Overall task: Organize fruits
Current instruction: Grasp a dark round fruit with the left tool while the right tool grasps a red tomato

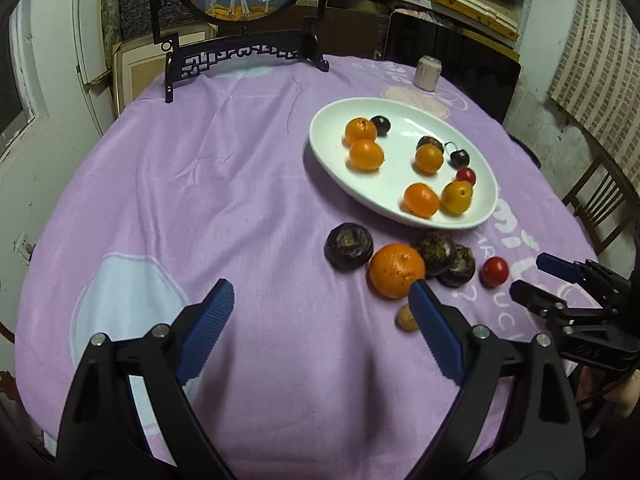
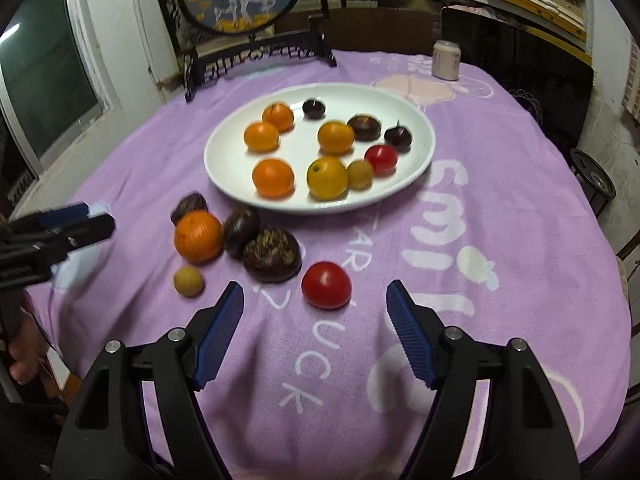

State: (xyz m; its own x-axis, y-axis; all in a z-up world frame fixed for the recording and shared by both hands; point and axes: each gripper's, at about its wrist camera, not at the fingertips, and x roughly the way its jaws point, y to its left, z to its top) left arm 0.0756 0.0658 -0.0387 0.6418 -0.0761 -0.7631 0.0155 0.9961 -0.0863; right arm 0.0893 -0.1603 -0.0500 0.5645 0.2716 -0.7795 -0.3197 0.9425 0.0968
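Task partly done: white plate (image 2: 420, 160) holds about ten fruits. Six remain on cloth just before plate: orange (image 2: 198, 236), three dark fruits, tomato (image 2: 326, 285), small tan fruit (image 2: 188, 280). Right gripper (image 2: 314, 316) low, fingers spread, empty, tomato just ahead. Left gripper (image 1: 322, 316) spread, empty, beside orange.

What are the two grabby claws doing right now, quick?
Left hand-held gripper: open, holding nothing.
Right hand-held gripper: open, holding nothing.

Loose fruits (image 2: 256, 240) lie on the cloth (image 2: 500, 140) before the plate (image 2: 224, 160).
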